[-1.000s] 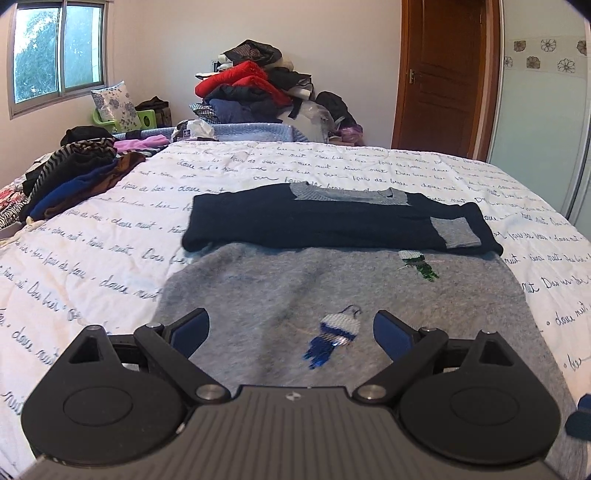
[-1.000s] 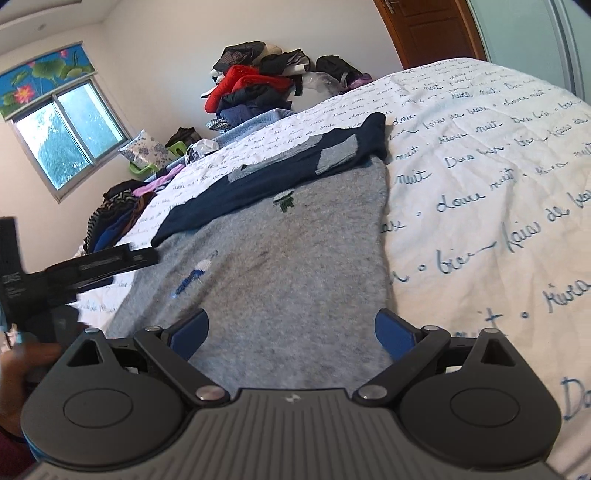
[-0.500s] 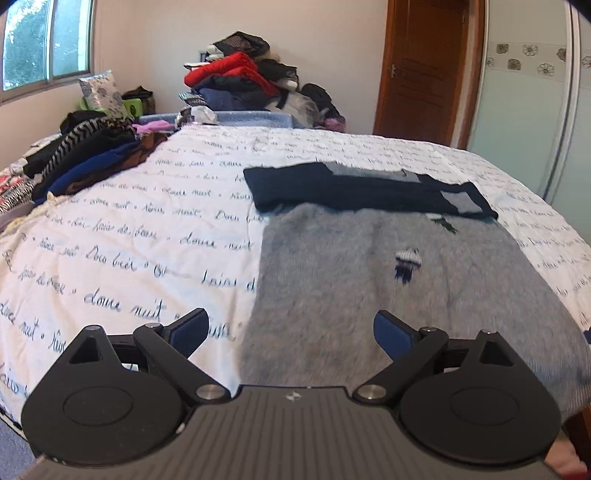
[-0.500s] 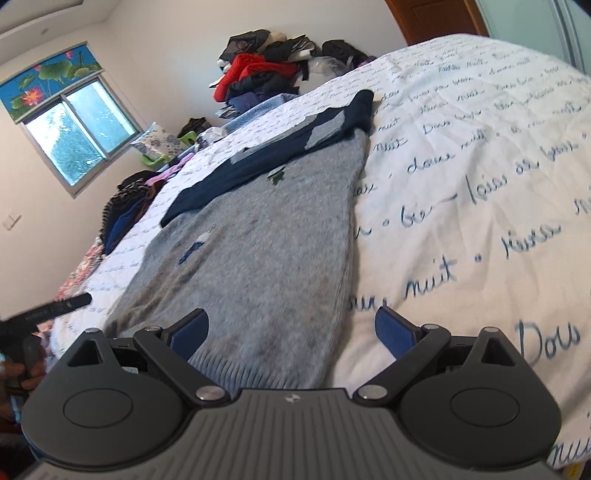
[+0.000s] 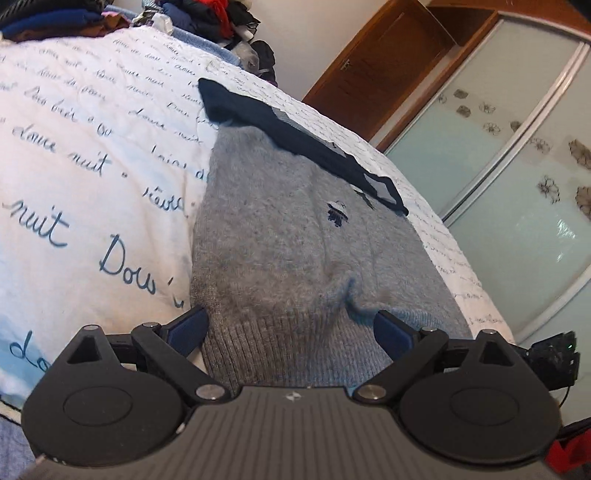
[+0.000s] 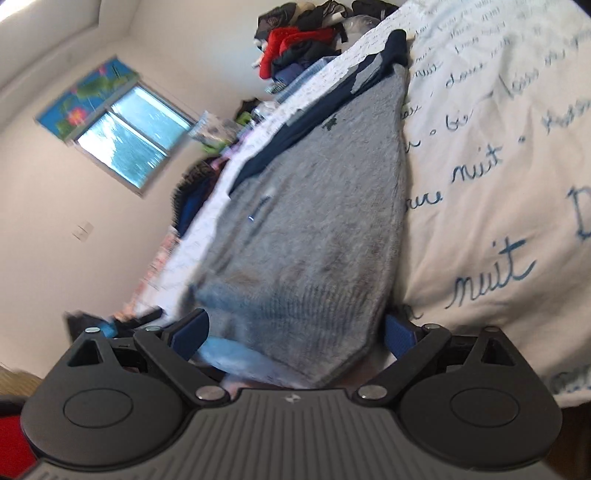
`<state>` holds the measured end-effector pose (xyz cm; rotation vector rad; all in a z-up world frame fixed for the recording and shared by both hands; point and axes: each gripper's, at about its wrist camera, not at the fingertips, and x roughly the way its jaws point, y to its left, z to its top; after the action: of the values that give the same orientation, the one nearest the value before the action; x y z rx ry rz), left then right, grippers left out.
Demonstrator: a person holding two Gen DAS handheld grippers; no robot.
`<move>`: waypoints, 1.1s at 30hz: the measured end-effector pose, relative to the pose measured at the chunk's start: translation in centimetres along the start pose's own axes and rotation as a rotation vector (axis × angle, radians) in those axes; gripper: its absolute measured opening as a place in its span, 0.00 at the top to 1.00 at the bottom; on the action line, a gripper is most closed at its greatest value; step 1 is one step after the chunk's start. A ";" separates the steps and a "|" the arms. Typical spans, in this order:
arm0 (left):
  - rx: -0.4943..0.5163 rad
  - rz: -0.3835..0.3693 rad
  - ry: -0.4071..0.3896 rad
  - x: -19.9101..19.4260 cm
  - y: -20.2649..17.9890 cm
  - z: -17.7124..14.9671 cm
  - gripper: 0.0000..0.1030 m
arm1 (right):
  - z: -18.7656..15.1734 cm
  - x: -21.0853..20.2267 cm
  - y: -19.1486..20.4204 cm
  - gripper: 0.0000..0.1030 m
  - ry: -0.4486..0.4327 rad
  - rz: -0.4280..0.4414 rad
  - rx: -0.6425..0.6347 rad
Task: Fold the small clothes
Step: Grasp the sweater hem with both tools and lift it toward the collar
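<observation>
A grey knit sweater (image 5: pixel 295 236) (image 6: pixel 325 206) lies flat on the bed, its navy sleeves (image 5: pixel 295 136) (image 6: pixel 332 107) folded across the top. My left gripper (image 5: pixel 291 332) is open at the sweater's bottom left corner, the ribbed hem (image 5: pixel 280 343) lying between its blue-padded fingers (image 5: pixel 186 326). At the bottom right corner my right gripper (image 6: pixel 291 332) is open too, and the hem (image 6: pixel 310 325) sits between its fingers (image 6: pixel 397 336). The hem bunches slightly near the left gripper's right finger.
The bed's white cover (image 5: pixel 81 155) with blue script spreads on both sides. A heap of clothes (image 6: pixel 295 40) sits at the far end, more stacked clothes (image 5: pixel 55 22) along the window side. A wooden door (image 5: pixel 380 74) and frosted wardrobe doors (image 5: pixel 498 166) stand beyond.
Both grippers have dropped down and apart to the sweater's bottom corners and tilted. The hem now lies between each pair of fingers. Both stay open.
</observation>
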<state>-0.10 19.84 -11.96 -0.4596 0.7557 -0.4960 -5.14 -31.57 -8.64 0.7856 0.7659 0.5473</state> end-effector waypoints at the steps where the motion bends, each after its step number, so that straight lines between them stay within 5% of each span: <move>1: -0.027 -0.008 -0.009 -0.3 0.5 0.1 0.08 | 0.1 0.0 -0.4 0.05 -0.003 0.026 0.024; 6: -0.072 -0.044 0.003 -2.0 2.1 0.0 0.08 | 0.4 -0.1 -1.0 0.05 -0.004 0.094 0.059; 9: -0.092 -0.131 0.043 -0.7 2.7 0.2 0.08 | 0.6 0.0 -1.7 0.05 -0.030 0.161 0.082; 14: -0.188 -0.269 -0.008 0.7 3.9 0.5 0.04 | 1.7 1.0 -2.4 0.05 -0.059 0.286 0.144; 16: -0.234 -0.317 -0.032 1.0 4.1 0.5 0.04 | 2.4 2.0 -1.7 0.05 -0.048 0.279 0.123; 18: -0.232 -0.338 -0.049 1.0 3.7 0.4 0.06 | 2.8 3.0 -1.0 0.18 -0.034 0.228 0.078; 19: -0.216 -0.337 -0.055 1.0 3.4 0.3 0.09 | 2.9 3.4 -0.8 0.26 -0.019 0.173 0.066; 21: -0.172 -0.321 -0.036 1.2 2.6 0.3 0.33 | 3.0 3.6 -1.0 0.65 0.007 0.077 0.061; 27: -0.148 -0.225 0.035 2.2 2.3 -0.1 0.81 | 1.7 2.2 -1.7 0.79 0.014 0.042 0.102; 31: -0.165 -0.212 0.023 2.0 2.7 -0.5 0.84 | 1.0 2.0 -2.1 0.82 0.030 0.042 0.119; 33: -0.161 -0.201 0.021 1.9 2.7 -0.6 0.86 | 0.6 1.8 -2.2 0.94 0.033 0.018 0.115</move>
<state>1.32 20.73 -14.81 -0.6858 0.7770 -0.6304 -3.25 -31.90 -10.84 0.8921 0.8270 0.5372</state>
